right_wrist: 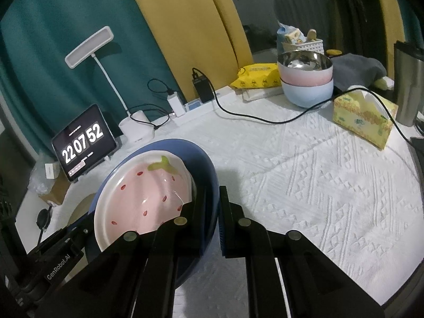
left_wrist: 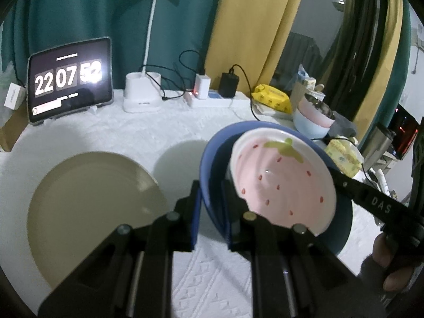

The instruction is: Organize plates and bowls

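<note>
Both grippers hold the same stack above the white tablecloth (right_wrist: pixel 318 175): a blue bowl (left_wrist: pixel 212 153) with a pink strawberry-patterned plate (left_wrist: pixel 283 180) resting tilted inside it. The left gripper (left_wrist: pixel 212 206) pinches the blue bowl's left rim, one finger outside the wall and the other inside, its jaws closed on that rim. The right gripper (right_wrist: pixel 212 212) clamps the opposite rim in the same way, one finger inside against the wall and one outside; in the left wrist view its black finger reaches in from the right edge and crosses the bowl's rim near the plate. The bowl is raised and tipped, casting a round shadow on the cloth beneath it. To the left of the bowl, a beige plate (left_wrist: pixel 92 212) lies flat on the cloth, apart from the held stack. Along the back of the table stand a tablet (left_wrist: pixel 70 79) showing 22 07 52, a white desk lamp (left_wrist: pixel 143 90) and a power strip (left_wrist: pixel 220 100) with chargers plugged in. Farther right, a pink bowl nested in a pale blue bowl (right_wrist: pixel 307 90) sits near a yellow tissue box (right_wrist: pixel 363 116), with a black cable running across the cloth between them.
</note>
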`<state>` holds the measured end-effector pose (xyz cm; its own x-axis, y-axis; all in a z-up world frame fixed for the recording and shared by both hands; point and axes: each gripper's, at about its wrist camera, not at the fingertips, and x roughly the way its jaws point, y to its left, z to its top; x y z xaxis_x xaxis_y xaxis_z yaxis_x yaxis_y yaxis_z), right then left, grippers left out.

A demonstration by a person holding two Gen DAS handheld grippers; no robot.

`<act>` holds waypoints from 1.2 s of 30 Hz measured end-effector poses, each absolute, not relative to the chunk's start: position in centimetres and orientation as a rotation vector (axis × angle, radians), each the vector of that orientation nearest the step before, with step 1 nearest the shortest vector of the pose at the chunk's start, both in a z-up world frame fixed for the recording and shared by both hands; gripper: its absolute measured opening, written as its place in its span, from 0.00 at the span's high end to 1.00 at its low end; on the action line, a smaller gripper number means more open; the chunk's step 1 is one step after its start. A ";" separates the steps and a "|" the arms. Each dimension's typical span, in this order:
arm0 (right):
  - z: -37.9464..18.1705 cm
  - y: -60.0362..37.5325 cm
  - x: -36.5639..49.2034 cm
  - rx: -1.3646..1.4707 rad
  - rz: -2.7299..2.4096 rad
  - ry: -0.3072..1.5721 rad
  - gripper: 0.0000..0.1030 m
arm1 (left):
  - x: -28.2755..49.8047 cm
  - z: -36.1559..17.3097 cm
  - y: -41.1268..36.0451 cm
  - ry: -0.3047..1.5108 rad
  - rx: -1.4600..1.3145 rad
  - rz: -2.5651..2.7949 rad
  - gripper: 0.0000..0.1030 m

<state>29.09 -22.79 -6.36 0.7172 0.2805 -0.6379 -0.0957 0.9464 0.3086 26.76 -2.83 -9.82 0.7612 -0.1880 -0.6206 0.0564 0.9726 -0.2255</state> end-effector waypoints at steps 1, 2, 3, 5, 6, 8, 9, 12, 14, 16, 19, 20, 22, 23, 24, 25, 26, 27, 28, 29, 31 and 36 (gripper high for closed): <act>-6.3 -22.6 29.0 0.262 0.211 0.742 0.90 | 26.7 -9.7 -2.6 0.692 -0.201 -0.134 0.87; -6.1 -22.4 29.0 0.262 0.211 0.741 0.90 | 26.6 -9.6 -2.5 0.690 -0.201 -0.134 0.87; -6.0 -22.3 28.9 0.262 0.211 0.739 0.90 | 26.6 -9.5 -2.3 0.688 -0.201 -0.135 0.87; -5.7 -21.9 28.7 0.260 0.211 0.734 0.90 | 26.4 -9.3 -2.0 0.685 -0.200 -0.135 0.87; -5.6 -21.7 28.7 0.260 0.212 0.733 0.90 | 26.3 -9.2 -1.8 0.684 -0.200 -0.134 0.87; -5.3 -21.2 28.5 0.255 0.214 0.730 0.90 | 26.2 -9.0 -1.3 0.681 -0.205 -0.133 0.87; -5.1 -20.9 28.5 0.252 0.216 0.728 0.90 | 26.1 -8.9 -1.1 0.678 -0.208 -0.132 0.87; -4.7 -20.2 28.4 0.245 0.220 0.723 0.90 | 25.8 -8.5 -0.3 0.669 -0.216 -0.128 0.87; -4.3 -19.7 28.4 0.239 0.224 0.719 0.90 | 25.7 -8.4 0.2 0.664 -0.221 -0.126 0.87; -4.0 -19.1 28.3 0.234 0.227 0.716 0.90 | 25.6 -8.2 0.7 0.660 -0.225 -0.123 0.87; -3.6 -18.2 28.3 0.226 0.232 0.712 0.90 | 25.4 -8.0 1.6 0.654 -0.232 -0.118 0.87; -3.5 -17.9 28.3 0.223 0.234 0.711 0.90 | 25.3 -7.9 1.9 0.652 -0.234 -0.117 0.87; -3.4 -17.3 28.2 0.215 0.239 0.711 0.90 | 25.1 -7.8 2.6 0.650 -0.240 -0.113 0.87; -3.3 -16.9 28.3 0.211 0.242 0.711 0.90 | 25.1 -7.8 2.9 0.648 -0.243 -0.111 0.87; -3.2 -16.6 28.3 0.208 0.244 0.711 0.90 | 25.0 -7.7 3.2 0.647 -0.246 -0.108 0.87; -3.1 -16.3 28.3 0.204 0.248 0.711 0.90 | 24.9 -7.7 3.5 0.645 -0.250 -0.105 0.87; -3.0 -16.0 28.3 0.200 0.250 0.711 0.90 | 24.8 -7.7 3.9 0.644 -0.256 -0.102 0.87; -2.9 -15.6 28.3 0.195 0.254 0.710 0.90 | 24.8 -7.6 4.3 0.643 -0.264 -0.099 0.87; -2.8 -15.3 28.2 0.190 0.257 0.708 0.90 | 24.7 -7.6 4.5 0.642 -0.267 -0.097 0.87; -2.7 -15.0 28.2 0.186 0.261 0.706 0.90 | 24.6 -7.6 4.9 0.639 -0.271 -0.095 0.87; -2.5 -14.2 28.3 0.180 0.271 0.703 0.90 | 24.4 -7.4 5.6 0.633 -0.275 -0.086 0.87; -2.2 -12.2 28.5 0.170 0.292 0.702 0.90 | 24.1 -7.3 7.4 0.626 -0.285 -0.064 0.87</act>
